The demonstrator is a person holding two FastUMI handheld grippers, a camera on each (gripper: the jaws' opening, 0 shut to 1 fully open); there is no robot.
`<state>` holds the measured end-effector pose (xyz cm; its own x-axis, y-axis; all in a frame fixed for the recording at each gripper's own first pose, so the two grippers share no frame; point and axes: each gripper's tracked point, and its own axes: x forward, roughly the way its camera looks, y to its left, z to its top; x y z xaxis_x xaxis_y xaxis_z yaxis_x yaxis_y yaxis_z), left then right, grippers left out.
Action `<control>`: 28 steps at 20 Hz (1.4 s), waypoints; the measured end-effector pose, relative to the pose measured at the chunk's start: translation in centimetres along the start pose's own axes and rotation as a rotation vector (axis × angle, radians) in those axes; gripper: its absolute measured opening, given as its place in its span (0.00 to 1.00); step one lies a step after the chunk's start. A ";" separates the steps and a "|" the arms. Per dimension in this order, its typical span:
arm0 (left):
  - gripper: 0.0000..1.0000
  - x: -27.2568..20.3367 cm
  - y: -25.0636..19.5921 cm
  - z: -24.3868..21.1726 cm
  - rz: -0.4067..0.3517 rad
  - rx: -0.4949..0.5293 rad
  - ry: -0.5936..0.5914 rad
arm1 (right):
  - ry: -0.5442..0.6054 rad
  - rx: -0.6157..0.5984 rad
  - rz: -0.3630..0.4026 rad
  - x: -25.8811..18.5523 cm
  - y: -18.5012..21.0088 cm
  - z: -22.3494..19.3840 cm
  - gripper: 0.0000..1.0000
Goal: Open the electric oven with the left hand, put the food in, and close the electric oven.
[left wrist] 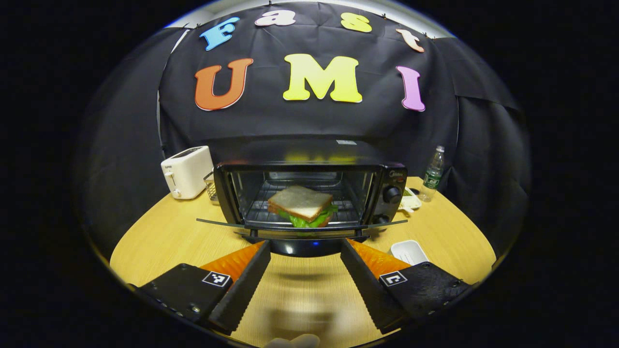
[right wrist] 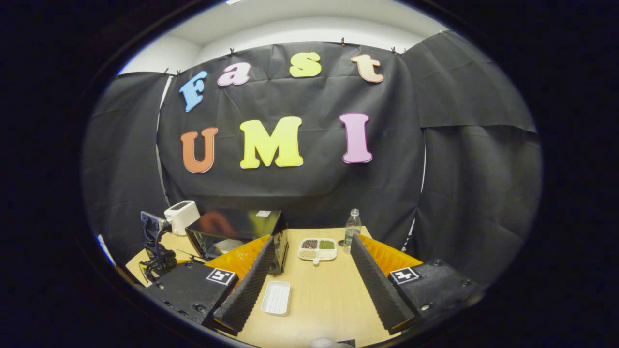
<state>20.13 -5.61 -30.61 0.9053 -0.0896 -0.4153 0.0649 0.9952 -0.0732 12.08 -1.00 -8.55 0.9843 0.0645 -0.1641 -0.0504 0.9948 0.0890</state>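
A black electric oven [left wrist: 309, 193] stands on the wooden table with its glass door [left wrist: 302, 226] folded down flat toward me. On the wire rack inside rests a sandwich [left wrist: 302, 206] with white bread and green lettuce. My left gripper [left wrist: 305, 251] is open, its fingers straddling the door's front handle without touching it. In the right gripper view the oven [right wrist: 237, 237] sits at the left, partly behind my own left finger. My right gripper [right wrist: 309, 263] is open and holds nothing. The other gripper [right wrist: 155, 246] shows at the far left there.
A white toaster [left wrist: 186, 171] stands left of the oven. A water bottle [left wrist: 433, 174] and a divided dish of grains [right wrist: 317, 249] sit to its right. A small white tray [right wrist: 276, 297] lies on the table [right wrist: 329, 299] between my right fingers.
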 end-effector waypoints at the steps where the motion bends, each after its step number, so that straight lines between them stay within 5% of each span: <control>1: 0.96 0.4 0.1 0.5 0.000 -0.001 -0.006 | -0.001 0.002 -0.002 -0.1 -0.1 0.2 0.97; 17: 0.96 2.0 -0.1 5.9 0.006 0.030 -0.096 | -0.008 -0.003 -0.012 0.6 -0.3 1.1 0.97; 28: 0.96 -10.9 1.4 15.5 0.038 0.025 -0.320 | -0.092 -0.047 0.027 -1.3 2.9 4.5 0.97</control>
<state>16.86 -2.61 -12.18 0.9931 -0.0393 -0.1108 0.0352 0.9986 -0.0388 11.39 1.47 -3.68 0.9937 0.0863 -0.0710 -0.0832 0.9955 0.0454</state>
